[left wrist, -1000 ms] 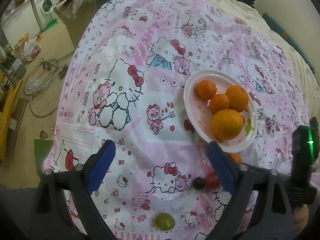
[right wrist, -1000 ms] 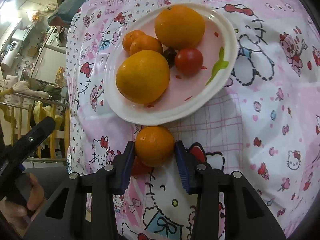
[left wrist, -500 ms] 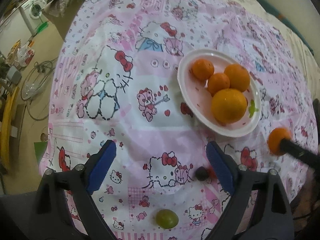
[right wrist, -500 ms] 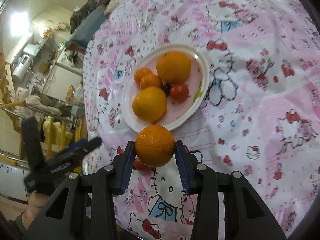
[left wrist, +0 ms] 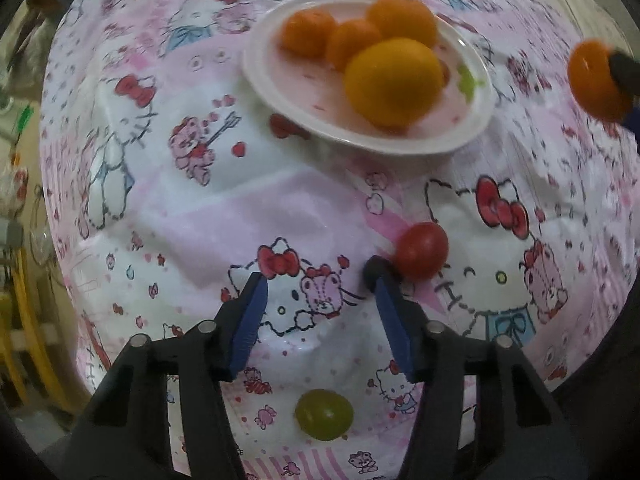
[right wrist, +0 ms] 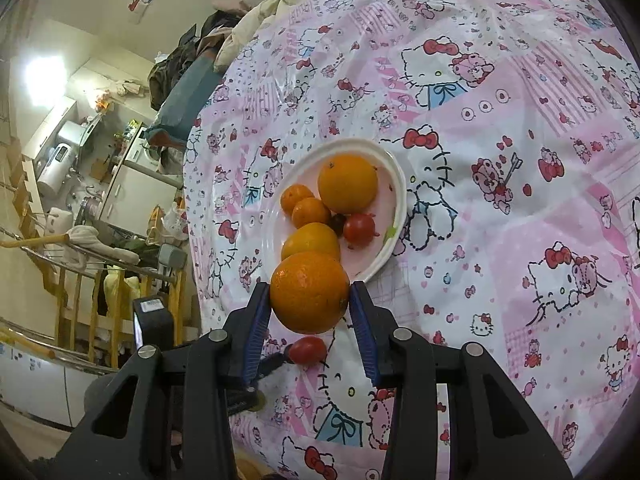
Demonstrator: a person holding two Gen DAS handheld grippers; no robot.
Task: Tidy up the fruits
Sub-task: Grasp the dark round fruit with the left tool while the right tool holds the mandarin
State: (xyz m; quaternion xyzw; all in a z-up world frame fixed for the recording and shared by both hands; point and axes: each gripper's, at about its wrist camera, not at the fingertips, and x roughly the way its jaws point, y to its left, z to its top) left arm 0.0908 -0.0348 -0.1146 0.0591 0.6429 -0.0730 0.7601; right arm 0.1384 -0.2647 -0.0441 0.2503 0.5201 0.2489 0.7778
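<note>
Both tongs are busy: the right gripper (right wrist: 310, 312) clamps a round, dimpled orange mandarin (right wrist: 309, 292) between its blue-padded black fingers, lifted clear of the cloth and hanging just short of the white oval plastic plate (right wrist: 394, 184), while the left gripper (left wrist: 320, 308) stands wide apart and holds nothing, low over the glossy pink-and-white cartoon-cat tablecloth (left wrist: 200, 220). The step in hand looks like carrying the mandarin to the plate, which already bears two large smooth oranges, two small mandarins, a shiny red cherry tomato (right wrist: 359, 230) and a small dark fruit. The next move probably calls for finding a bare patch near the plate's rim, since round fruit set on a crowded pile may roll off. For the left gripper, a glossy red cherry tomato (left wrist: 422, 250) lies just beyond its right fingertip, touching a small dark round fruit (left wrist: 374, 270), and a smooth green grape (left wrist: 324, 414) rests on the cloth beneath the gripper, nearer the camera than the fingertips; all are small, slick and soft, so a gentle squeeze seems wise.
</note>
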